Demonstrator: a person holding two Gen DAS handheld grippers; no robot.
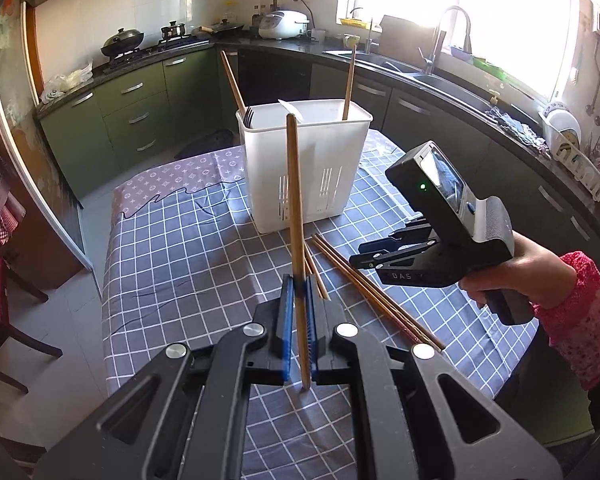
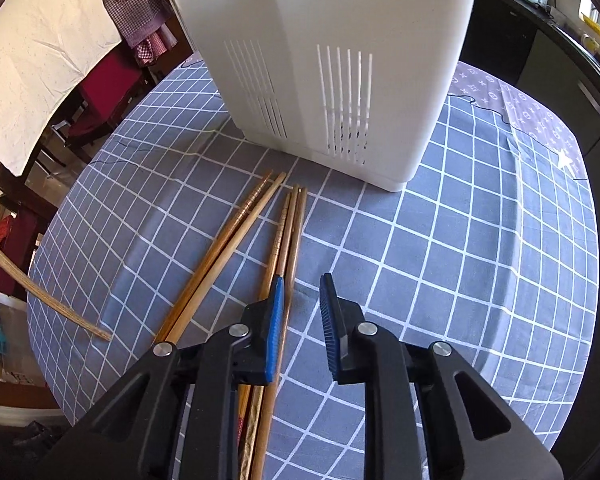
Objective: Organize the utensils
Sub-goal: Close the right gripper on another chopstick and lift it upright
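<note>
The left gripper [image 1: 299, 292] holds one chopstick [image 1: 294, 200] upright; the right gripper [image 2: 302, 300] is wide over the loose chopsticks [image 2: 236, 240] near the holder [image 2: 320, 60].

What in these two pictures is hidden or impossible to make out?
- Inside of the white holder: left wrist view, its walls hide all but some fork tines and two sticks.
- Loose chopsticks: right wrist view, near ends hidden under the right tongs.
- Held chopstick: whether its lower tip touches the tablecloth.
</note>
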